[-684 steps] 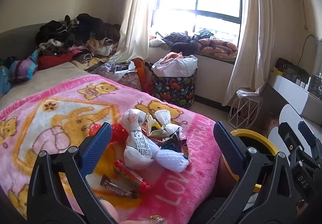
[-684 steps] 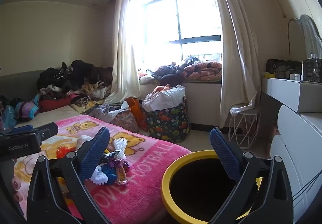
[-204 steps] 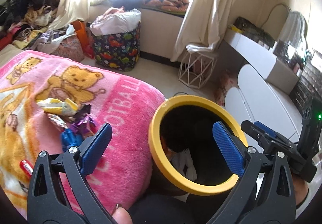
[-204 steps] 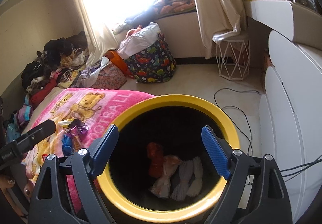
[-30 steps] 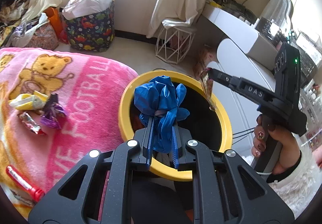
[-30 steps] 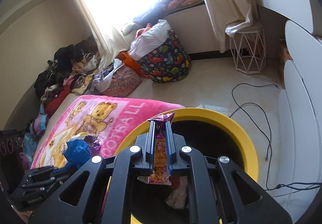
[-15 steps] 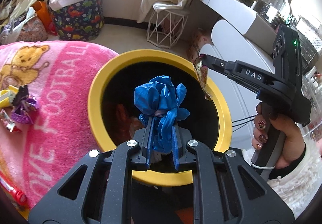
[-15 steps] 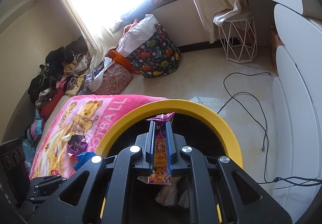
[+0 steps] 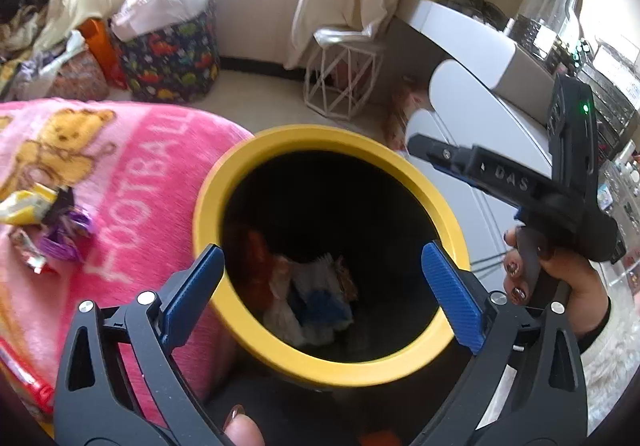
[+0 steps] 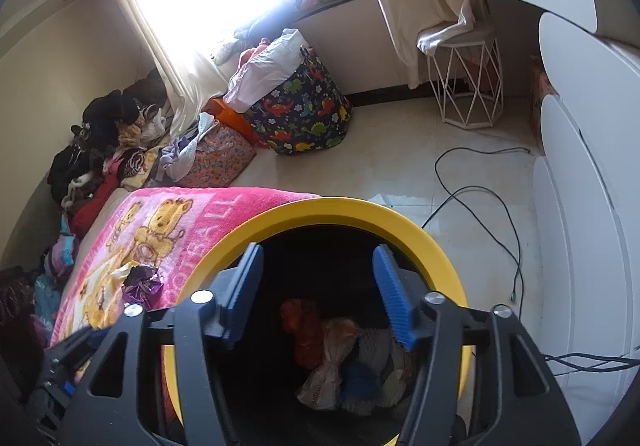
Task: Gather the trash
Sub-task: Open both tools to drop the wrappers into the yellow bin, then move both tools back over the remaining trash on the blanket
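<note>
Both grippers hover over a yellow-rimmed bin (image 9: pixel 320 366) beside the bed. Left gripper (image 9: pixel 320 286): jaws spread wide, empty. Right gripper (image 10: pixel 320 294): jaws parted, empty. Trash in the bin (image 10: pixel 352 358): red, white & blue scraps at the bottom. This looks like the drop-off step, done. Next move likely calls for swinging back left to the wrappers (image 9: pixel 52 221) on the pink blanket (image 9: pixel 132 173), w/ a red tube (image 9: pixel 24 378) near its edge. Nothing blocks the way, though the grippers sit close together. A floor cable (image 10: pixel 480 197) & wire stool (image 10: pixel 464 81) lie beyond.
</note>
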The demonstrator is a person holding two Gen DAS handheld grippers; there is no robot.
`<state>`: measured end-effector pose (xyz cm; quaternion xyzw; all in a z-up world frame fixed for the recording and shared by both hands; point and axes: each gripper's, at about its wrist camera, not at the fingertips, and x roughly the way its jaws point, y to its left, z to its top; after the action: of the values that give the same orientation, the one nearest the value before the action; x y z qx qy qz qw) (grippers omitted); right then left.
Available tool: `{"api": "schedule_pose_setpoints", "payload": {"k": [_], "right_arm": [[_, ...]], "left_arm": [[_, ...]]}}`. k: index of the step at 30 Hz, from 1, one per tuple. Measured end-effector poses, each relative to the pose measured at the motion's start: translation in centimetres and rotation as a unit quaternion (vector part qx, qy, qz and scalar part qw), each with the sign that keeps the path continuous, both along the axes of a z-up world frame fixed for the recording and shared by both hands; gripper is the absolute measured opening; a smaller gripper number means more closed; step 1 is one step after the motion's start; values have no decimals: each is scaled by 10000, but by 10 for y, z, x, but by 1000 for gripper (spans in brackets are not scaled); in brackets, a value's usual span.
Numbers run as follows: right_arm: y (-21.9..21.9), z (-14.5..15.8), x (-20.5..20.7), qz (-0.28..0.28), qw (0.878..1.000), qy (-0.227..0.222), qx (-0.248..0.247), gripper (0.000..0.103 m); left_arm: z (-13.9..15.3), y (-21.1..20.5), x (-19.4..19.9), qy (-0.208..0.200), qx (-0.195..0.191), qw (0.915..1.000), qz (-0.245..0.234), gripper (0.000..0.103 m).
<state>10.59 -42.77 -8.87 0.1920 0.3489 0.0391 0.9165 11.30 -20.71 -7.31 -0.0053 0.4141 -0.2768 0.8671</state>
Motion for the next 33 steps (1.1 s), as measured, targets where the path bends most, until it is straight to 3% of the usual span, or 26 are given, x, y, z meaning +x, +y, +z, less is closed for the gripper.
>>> {"api": "schedule_pose_setpoints", "payload": {"k": [11, 33], "right_arm": [[29, 26, -12, -19, 9981, -474, -400, 83], [107, 61, -18, 583, 9918, -934, -648, 89]], "left_arm": [[29, 39, -7, -610, 71, 9959, 669, 92], [63, 115, -17, -1092, -158, 9795, 1683, 92]]}}
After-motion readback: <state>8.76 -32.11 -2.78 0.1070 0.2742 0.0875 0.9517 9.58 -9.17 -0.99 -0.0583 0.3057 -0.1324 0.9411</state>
